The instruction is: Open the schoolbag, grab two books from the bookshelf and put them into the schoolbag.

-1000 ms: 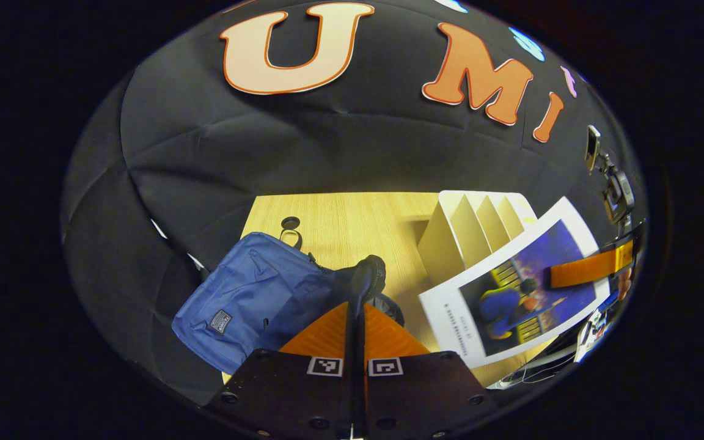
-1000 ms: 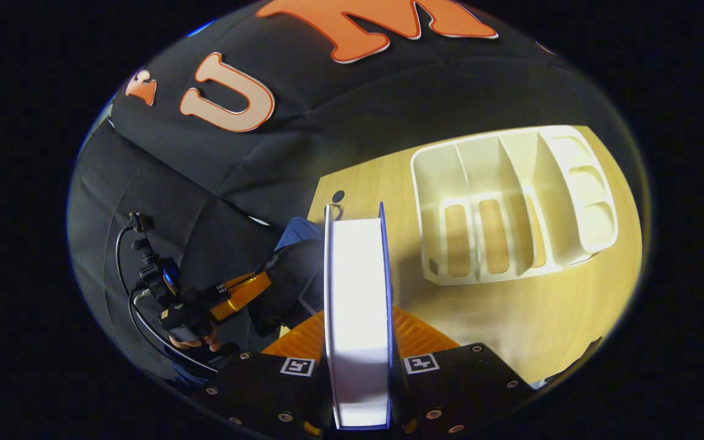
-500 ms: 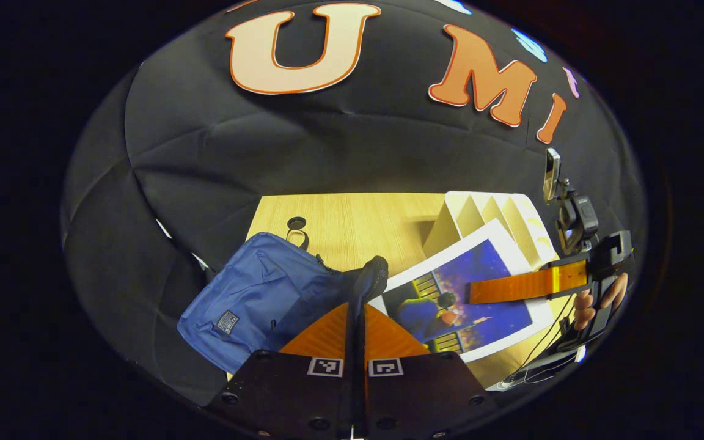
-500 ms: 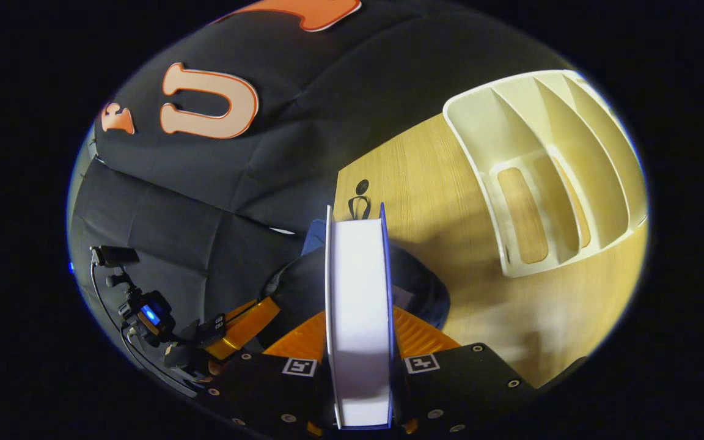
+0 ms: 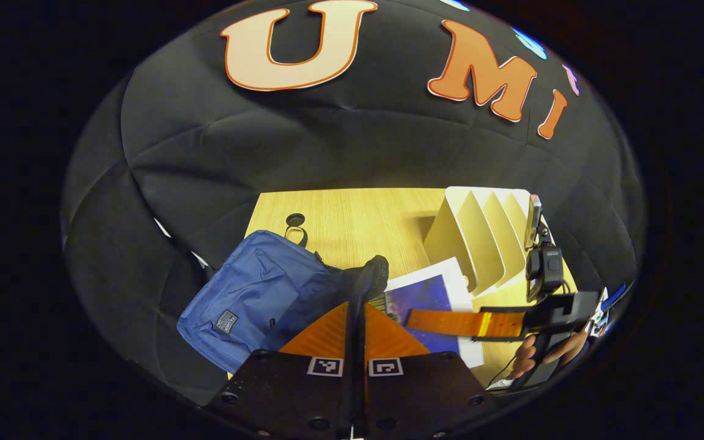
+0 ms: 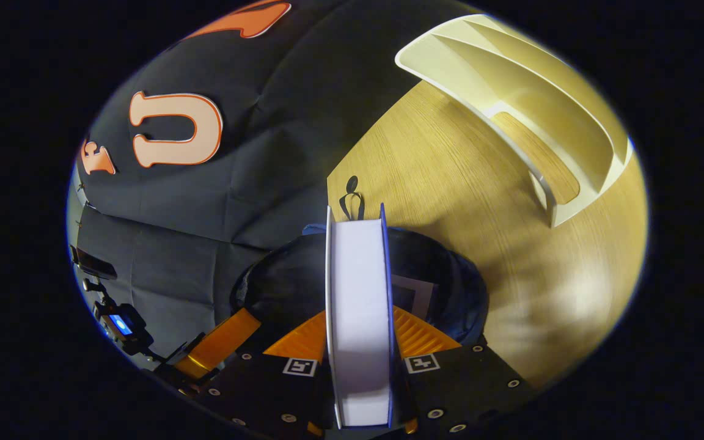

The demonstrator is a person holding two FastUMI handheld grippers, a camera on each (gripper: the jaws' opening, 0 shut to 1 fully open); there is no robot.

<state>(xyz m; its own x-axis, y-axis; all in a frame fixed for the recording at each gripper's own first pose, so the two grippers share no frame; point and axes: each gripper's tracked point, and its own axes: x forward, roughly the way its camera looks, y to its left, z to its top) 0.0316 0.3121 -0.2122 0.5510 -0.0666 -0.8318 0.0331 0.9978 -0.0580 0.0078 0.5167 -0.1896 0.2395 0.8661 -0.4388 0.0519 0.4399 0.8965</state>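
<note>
Beside the schoolbag (image 5: pixel 254 293), bookshelf (image 5: pixel 480 238) on table (image 5: pixel 352 220).

The schoolbag (image 6: pixel 450 287) mouth gapes wide, partly blocked by the book (image 6: pixel 358 318) standing edge-on over it. The left gripper (image 5: pixel 357 305) pinches the bag's rim at one side. Bare table (image 6: pixel 450 183) lies between bag and bookshelf (image 6: pixel 529 104), giving open passage; the shelf bounds the far side.

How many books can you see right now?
1, possibly 2. One book is clamped in the right tool over the open schoolbag. A pale rectangle inside the bag may be a second book; the bookshelf slots show none.
</note>
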